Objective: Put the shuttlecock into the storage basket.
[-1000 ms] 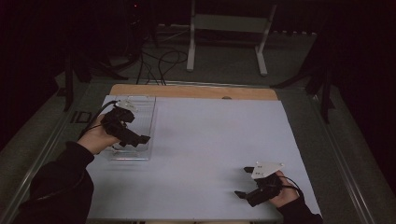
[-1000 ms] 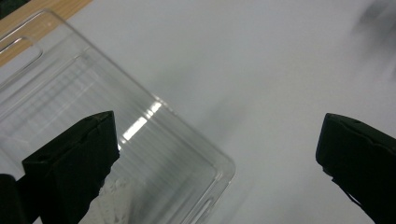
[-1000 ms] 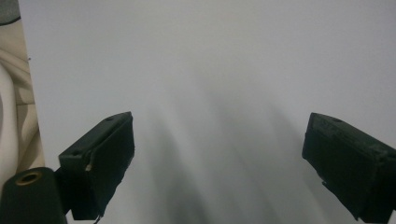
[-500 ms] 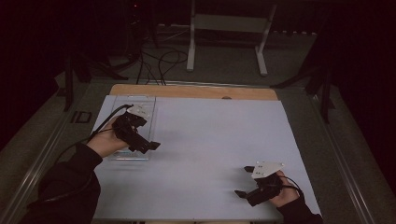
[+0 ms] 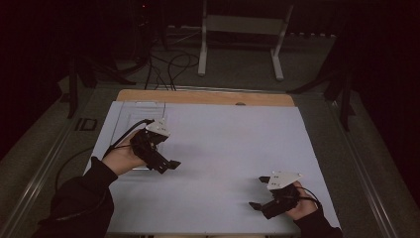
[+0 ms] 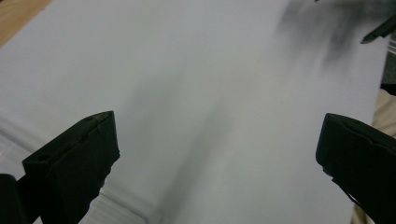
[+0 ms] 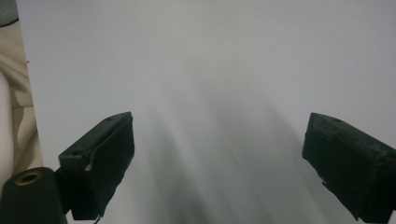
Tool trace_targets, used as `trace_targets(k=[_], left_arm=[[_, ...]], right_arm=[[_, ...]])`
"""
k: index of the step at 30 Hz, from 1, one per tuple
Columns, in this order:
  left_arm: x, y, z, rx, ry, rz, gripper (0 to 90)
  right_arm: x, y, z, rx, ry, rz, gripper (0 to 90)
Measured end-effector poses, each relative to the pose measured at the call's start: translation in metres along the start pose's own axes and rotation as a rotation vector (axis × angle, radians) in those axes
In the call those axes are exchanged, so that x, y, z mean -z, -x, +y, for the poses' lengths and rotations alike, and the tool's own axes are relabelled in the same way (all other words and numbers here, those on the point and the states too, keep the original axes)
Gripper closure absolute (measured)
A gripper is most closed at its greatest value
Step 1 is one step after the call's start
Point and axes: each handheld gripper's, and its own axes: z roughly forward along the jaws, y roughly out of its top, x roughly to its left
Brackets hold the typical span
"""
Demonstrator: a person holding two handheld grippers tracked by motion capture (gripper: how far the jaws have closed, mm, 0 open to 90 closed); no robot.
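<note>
The clear tray (image 5: 130,130) lies flat near the bench's (image 5: 233,148) far-left corner, long axis running along the left edge – near to far. The left gripper (image 5: 167,165) hangs over its near-right corner, jaws wide, empty; the right gripper (image 5: 258,192), also gaping and empty, sits by the near-right corner

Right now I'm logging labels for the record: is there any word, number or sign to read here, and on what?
None can be read. The white sheet, the clear tray and both grey plates bear no readable print.
</note>
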Motion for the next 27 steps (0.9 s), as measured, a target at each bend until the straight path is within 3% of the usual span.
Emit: trace_targets(k=[13,27], left_arm=[[-0.019,0.026,-0.008,-0.047,-0.023,-0.035,0.2],[-0.037,0.041,-0.027,-0.077,-0.019,-0.090,0.2]], right_arm=[[-0.001,-0.001,0.001,0.008,-0.002,0.009,9.5],[0.000,-0.002,0.001,0.004,0.001,0.007,9.5]])
